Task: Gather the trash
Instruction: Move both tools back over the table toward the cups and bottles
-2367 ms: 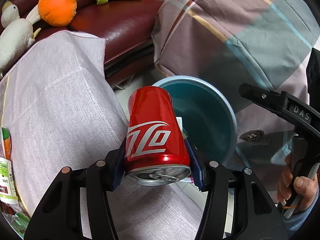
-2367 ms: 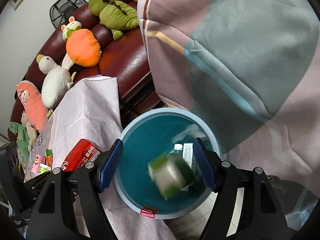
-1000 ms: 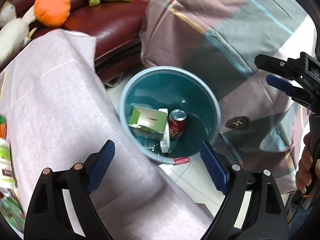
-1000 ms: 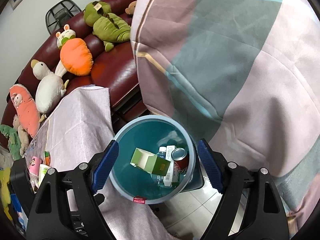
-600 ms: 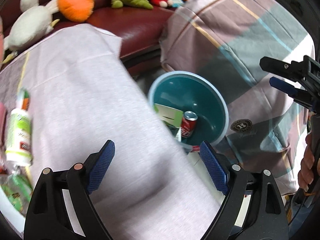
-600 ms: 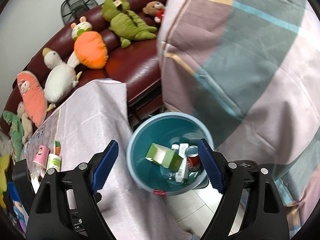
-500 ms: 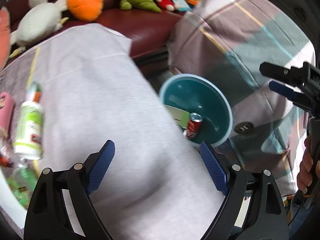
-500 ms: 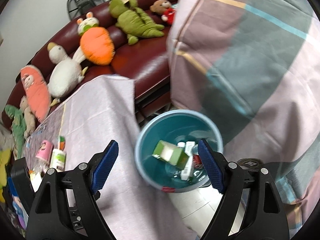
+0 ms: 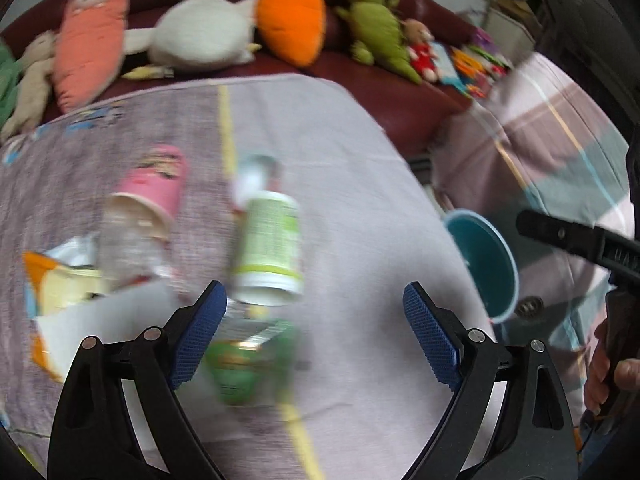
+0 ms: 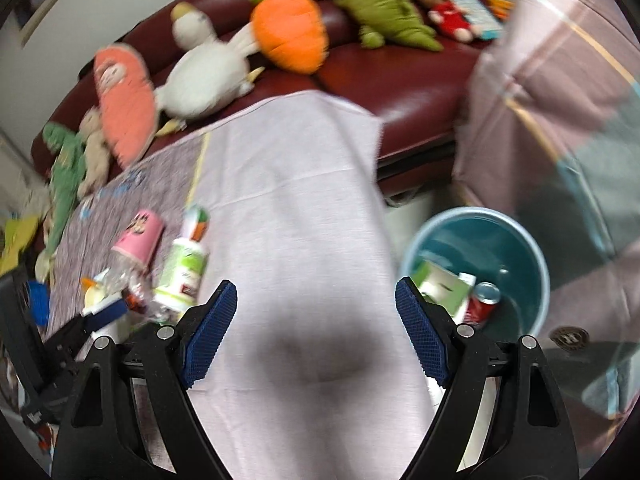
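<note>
Both grippers gape empty: left gripper (image 9: pixel 314 332) opening over table litter, right gripper (image 10: pixel 316 328) beside the bin (image 10: pixel 516 224).

Almost nothing can be read here, because both views are blurred by motion. The white and green bottle (image 9: pixel 269 250) on the tablecloth has a printed label, but its small lines are only a smear. The pink cup (image 10: pixel 139 237) carries a cartoon picture, without legible words. The red can (image 10: pixel 483 305) in the teal bin (image 10: pixel 536 256) shows its top and no brand letters (the side is too small). The black gripper body at the right edge of the left view has embossed letters (image 9: pixel 622 258), not legible.
</note>
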`<state>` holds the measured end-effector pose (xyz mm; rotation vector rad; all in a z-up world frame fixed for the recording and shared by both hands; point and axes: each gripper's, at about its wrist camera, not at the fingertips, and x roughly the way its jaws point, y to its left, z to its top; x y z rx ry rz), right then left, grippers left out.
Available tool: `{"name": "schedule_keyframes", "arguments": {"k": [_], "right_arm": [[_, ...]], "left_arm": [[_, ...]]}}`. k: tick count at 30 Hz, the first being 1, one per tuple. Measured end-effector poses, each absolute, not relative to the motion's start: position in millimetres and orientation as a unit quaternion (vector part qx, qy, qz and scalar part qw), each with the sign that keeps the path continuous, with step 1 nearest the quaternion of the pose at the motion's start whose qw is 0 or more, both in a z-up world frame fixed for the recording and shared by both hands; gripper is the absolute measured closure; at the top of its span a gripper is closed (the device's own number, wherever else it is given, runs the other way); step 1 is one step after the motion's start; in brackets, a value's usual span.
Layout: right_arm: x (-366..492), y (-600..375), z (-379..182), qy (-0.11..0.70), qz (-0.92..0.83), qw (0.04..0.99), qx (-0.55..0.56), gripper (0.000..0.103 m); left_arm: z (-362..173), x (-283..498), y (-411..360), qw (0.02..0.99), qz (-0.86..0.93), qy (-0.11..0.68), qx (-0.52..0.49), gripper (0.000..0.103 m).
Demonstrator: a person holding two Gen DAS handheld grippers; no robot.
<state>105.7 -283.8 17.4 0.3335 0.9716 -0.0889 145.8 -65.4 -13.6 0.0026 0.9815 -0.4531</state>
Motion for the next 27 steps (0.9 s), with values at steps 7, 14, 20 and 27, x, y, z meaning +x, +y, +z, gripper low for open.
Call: {"name": "schedule_keyframes", "arguments": {"k": [7,14,20,27], "right_arm": [[152.4,-224.9,4.6,0.503,0.005,0.852,0.144,0.025],[199.5,-180.0,-26.7,0.552,0.053,0.820,0.143,0.025],[226.9,-158.6,-50.6,0.577,0.078,0.798,0.157,0.025],[245.4,-149.1,-77.2,0.594,0.100,0.779,0.173,0.032]], "left_arm": [[-11.6,174.0,12.6,0.869,-0.168,0.464,-0.042,0.012],[-18.9,198.3,52.5,0.868,-0.142,0.472,-0.063,0.012],[-25.8,217.3,57.4,0.864,-0.137,0.481,-0.061,0.012],[-33.2,247.1,54.6,0.858,-0.136,0.493,-0.048,0.011]]}}
